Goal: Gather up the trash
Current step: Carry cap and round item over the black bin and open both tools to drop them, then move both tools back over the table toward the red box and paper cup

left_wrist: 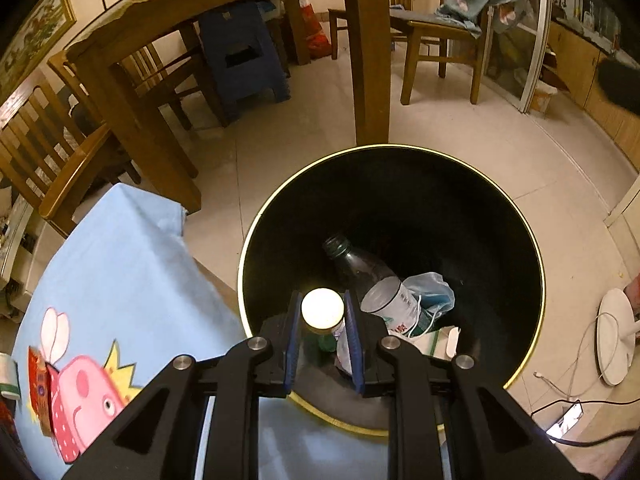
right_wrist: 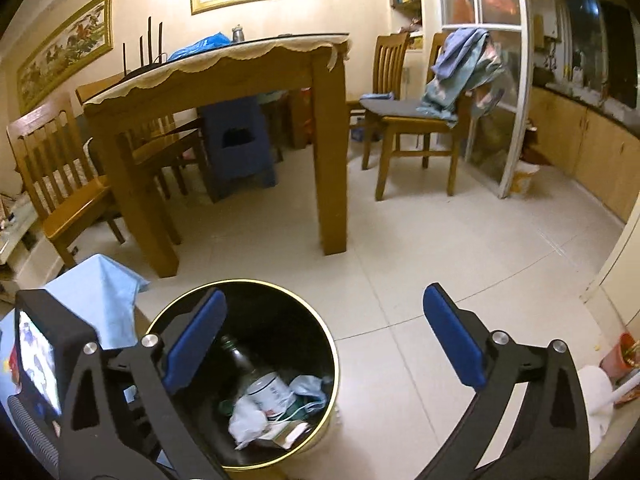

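My left gripper (left_wrist: 323,312) is shut on a small green bottle with a white cap (left_wrist: 322,309) and holds it upright over the near rim of the round black trash bin (left_wrist: 532,248). In the bin lie a large plastic bottle (left_wrist: 372,280), a blue face mask (left_wrist: 430,292) and paper scraps. My right gripper (right_wrist: 324,344) is wide open and empty above the floor, just right of the bin (right_wrist: 320,328). The bottle (right_wrist: 260,380) and white crumpled paper (right_wrist: 248,420) show inside the bin.
A low table with a blue cartoon cloth (left_wrist: 108,280) stands left of the bin, with a red packet (left_wrist: 40,384) on it. A wooden dining table (right_wrist: 224,76) and chairs (right_wrist: 412,120) stand behind. A white fan base (left_wrist: 616,336) and cables (left_wrist: 560,388) lie on the floor at right.
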Tool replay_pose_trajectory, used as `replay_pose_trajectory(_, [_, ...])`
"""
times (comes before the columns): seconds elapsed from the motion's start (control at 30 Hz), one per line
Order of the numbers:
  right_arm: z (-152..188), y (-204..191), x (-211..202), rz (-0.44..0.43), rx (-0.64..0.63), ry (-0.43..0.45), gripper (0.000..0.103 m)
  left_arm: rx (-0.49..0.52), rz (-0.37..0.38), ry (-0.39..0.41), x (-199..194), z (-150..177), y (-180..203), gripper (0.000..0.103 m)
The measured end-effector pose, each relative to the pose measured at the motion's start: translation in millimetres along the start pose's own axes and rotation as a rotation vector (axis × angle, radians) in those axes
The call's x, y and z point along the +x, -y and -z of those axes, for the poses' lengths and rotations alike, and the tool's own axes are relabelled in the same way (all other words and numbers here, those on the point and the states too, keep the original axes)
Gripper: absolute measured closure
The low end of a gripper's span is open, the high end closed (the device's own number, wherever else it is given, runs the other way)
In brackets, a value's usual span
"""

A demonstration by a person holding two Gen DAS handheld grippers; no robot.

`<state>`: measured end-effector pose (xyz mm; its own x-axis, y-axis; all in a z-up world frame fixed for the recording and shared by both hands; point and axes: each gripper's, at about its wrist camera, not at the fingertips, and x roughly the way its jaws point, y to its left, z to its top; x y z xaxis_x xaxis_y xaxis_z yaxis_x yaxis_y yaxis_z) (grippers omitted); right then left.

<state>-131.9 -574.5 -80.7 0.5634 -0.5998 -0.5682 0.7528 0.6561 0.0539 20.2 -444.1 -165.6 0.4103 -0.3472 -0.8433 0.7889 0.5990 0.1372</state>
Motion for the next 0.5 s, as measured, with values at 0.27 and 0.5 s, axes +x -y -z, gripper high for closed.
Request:
replay_pose_trajectory(0.27, [2.4,4.5,-7.3,0.007,0.001,0.015,0.006,0.028,-0.022,0.031,-4.6,-2.8,11.4,0.040])
replay_pose_trajectory(0.5, [1.1,-0.5,-18.2,0.044,-0.017,0.045,0.006,0.021,-0.027,0.044,-9.9,-2.9,10.5,0.037])
